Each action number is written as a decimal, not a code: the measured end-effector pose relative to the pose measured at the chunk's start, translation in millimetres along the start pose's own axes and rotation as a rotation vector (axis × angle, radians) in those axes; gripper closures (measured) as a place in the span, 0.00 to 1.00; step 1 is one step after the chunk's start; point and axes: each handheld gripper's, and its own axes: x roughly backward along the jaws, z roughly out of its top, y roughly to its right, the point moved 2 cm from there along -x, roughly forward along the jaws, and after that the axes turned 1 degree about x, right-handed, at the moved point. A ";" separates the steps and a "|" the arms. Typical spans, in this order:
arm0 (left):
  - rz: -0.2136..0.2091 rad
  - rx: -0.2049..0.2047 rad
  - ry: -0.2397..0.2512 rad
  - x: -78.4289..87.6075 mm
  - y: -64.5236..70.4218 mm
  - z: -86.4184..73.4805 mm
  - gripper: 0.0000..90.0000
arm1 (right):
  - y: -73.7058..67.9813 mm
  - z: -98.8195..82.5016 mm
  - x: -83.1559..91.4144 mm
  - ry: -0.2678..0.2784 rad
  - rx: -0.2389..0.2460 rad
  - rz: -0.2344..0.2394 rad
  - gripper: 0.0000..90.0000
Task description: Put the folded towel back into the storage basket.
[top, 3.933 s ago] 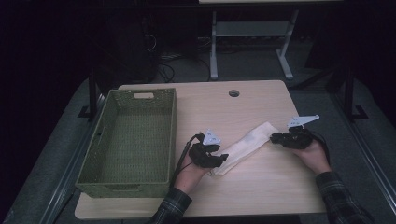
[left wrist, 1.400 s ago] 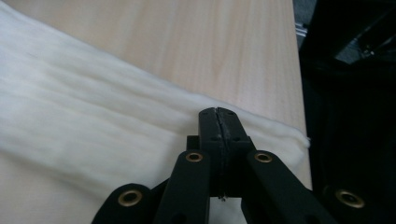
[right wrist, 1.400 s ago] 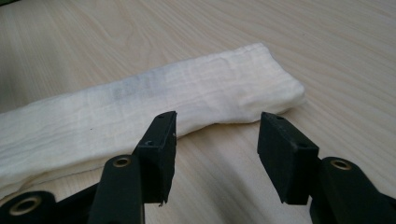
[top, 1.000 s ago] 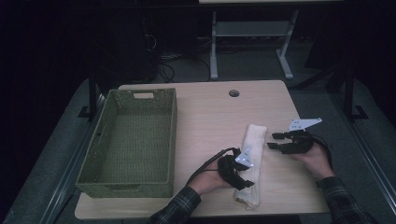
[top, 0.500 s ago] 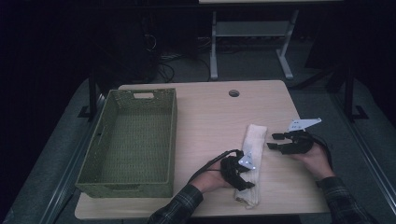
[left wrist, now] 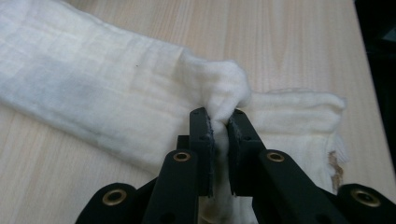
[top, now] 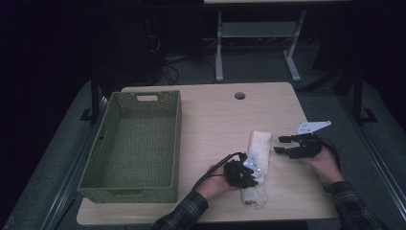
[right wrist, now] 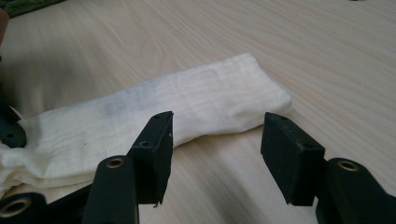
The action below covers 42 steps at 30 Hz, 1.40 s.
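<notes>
The folded cream-white cotton cloth (top: 255,165) lies on the pale wooden table (top: 210,120), a long narrow strip running away from the person, to the right of the woven green rectangular basket (top: 135,143) and well apart from it. The basket looks empty. Judging by this, the folding is largely done and the cloth has just been gripped, while lifting it and carrying it across to the basket — if that is where it goes — is not yet begun.

The left gripper (left wrist: 219,133) has just been closing its jaws, and the left gripper view shows them pinched on a raised ridge of the cloth near its nearer end; the fabric bunches up between the pads (left wrist: 207,140) in a soft puckered fold. The right gripper (right wrist: 215,140) hovers just beside the strip's far half with its jaws standing apart and nothing between them — the cloth lies beyond them, untouched.

The cloth itself is thin, gauzy and finely ribbed, layered several times. Its far end is neat and rounded, its near end looser, with ragged edges splaying out. A faint greyish smudge shows along the middle.
</notes>
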 end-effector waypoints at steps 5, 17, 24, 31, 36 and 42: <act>-0.017 0.014 0.017 11.2 3.0 -2.1 0.91 | -0.5 8.5 1.3 0.047 0.033 0.041 0.47; -0.022 0.043 0.020 32.3 13.5 -15.5 0.91 | -1.7 37.7 -29.9 -0.065 0.111 0.142 0.44; -0.018 0.063 0.027 39.2 15.8 -24.8 0.91 | 11.3 49.1 -52.1 -0.101 0.114 0.139 0.45; -0.023 0.063 0.022 37.3 15.3 -24.3 0.91 | 17.0 41.5 -70.8 -0.143 0.099 0.145 0.45; -0.023 0.062 0.023 36.4 15.8 -23.8 0.91 | 14.5 35.2 -76.9 -0.171 0.107 0.166 0.48; -0.030 0.059 0.031 35.7 16.3 -21.4 0.91 | 9.1 30.7 -77.2 -0.171 0.131 0.165 0.62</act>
